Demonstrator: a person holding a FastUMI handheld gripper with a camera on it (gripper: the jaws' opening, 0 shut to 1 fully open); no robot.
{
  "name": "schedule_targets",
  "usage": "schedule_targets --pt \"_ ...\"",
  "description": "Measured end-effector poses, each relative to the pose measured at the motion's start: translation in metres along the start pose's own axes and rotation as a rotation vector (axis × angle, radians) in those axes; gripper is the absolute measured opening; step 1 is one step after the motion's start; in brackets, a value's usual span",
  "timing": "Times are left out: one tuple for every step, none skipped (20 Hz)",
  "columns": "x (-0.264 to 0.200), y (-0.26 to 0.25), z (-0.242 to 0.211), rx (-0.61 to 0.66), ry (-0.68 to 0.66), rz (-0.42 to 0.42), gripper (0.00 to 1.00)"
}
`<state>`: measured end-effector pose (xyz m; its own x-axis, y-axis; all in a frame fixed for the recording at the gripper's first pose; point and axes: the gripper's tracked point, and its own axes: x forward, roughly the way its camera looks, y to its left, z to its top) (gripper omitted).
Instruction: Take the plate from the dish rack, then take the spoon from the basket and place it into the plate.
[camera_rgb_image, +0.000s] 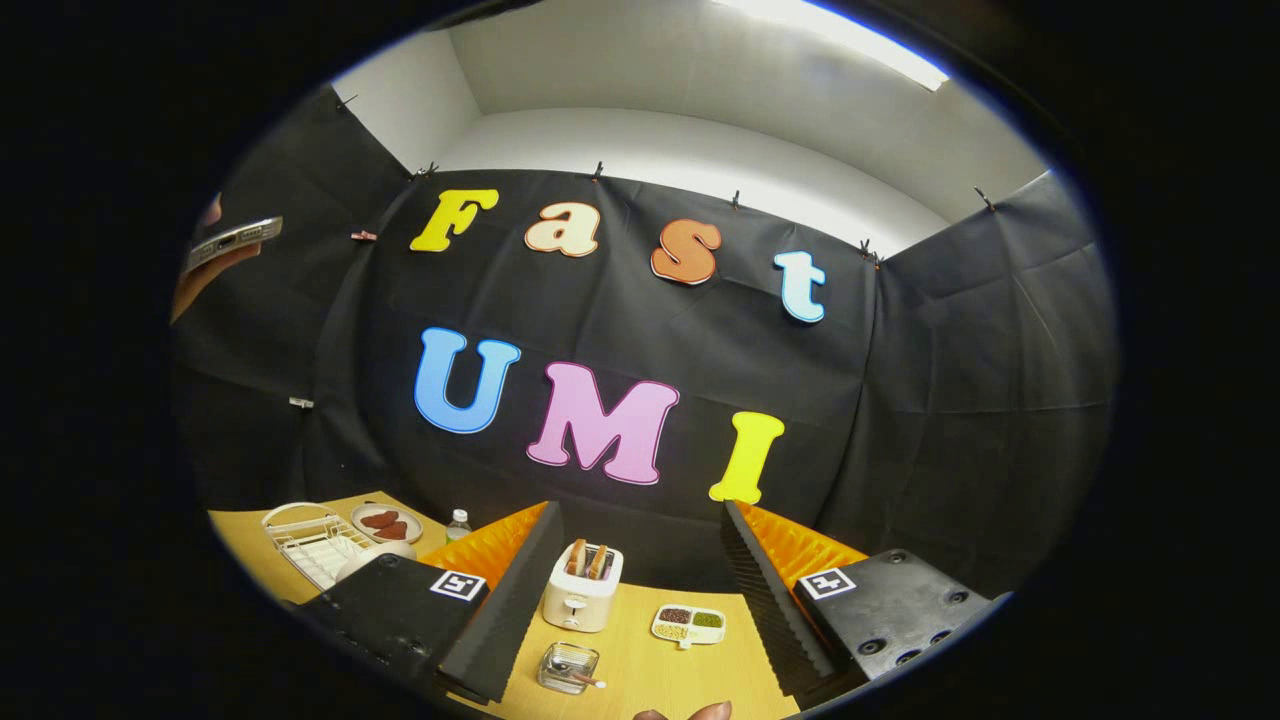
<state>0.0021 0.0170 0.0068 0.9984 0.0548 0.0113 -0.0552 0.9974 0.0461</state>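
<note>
My gripper (640, 512) is held high above a wooden table (640, 660), its fingers wide open with nothing between them. Far off to the left, beyond the left finger, stands a white wire dish rack (305, 545). A pale rounded dish (376, 558), perhaps the plate, lies at its near end, partly hidden by the gripper body. Low between the fingers sits a small clear basket (567, 667) with a spoon (583, 679) lying in it.
A white toaster (583, 587) holding bread stands between the fingers, just beyond the basket. Right of it lies a small tray (688, 624) of seasonings. By the rack are a plate (387, 523) of reddish food and a small bottle (458, 523). A hand (205, 270) holds a phone (233, 240) up left; fingertips (690, 712) show below.
</note>
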Motion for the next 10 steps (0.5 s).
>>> schedule_targets --pt "0.002 0.004 0.001 0.007 0.003 0.017 0.97" --pt "0.004 0.013 0.002 0.015 0.007 0.049 0.97" --pt "0.007 0.027 0.001 0.021 0.022 0.096 0.97" --pt "0.009 0.040 -0.002 0.023 0.043 0.143 0.97" --pt "0.011 0.054 -0.008 0.020 0.072 0.188 0.97" --pt "0.013 0.068 -0.014 0.020 0.105 0.232 0.97" --pt "0.016 0.085 -0.024 0.024 0.147 0.278 0.97" --pt "0.019 0.102 -0.034 0.034 0.199 0.321 0.97" --pt "0.019 0.119 -0.047 0.048 0.254 0.356 0.97" --pt "0.022 0.136 -0.058 0.067 0.307 0.380 0.98"
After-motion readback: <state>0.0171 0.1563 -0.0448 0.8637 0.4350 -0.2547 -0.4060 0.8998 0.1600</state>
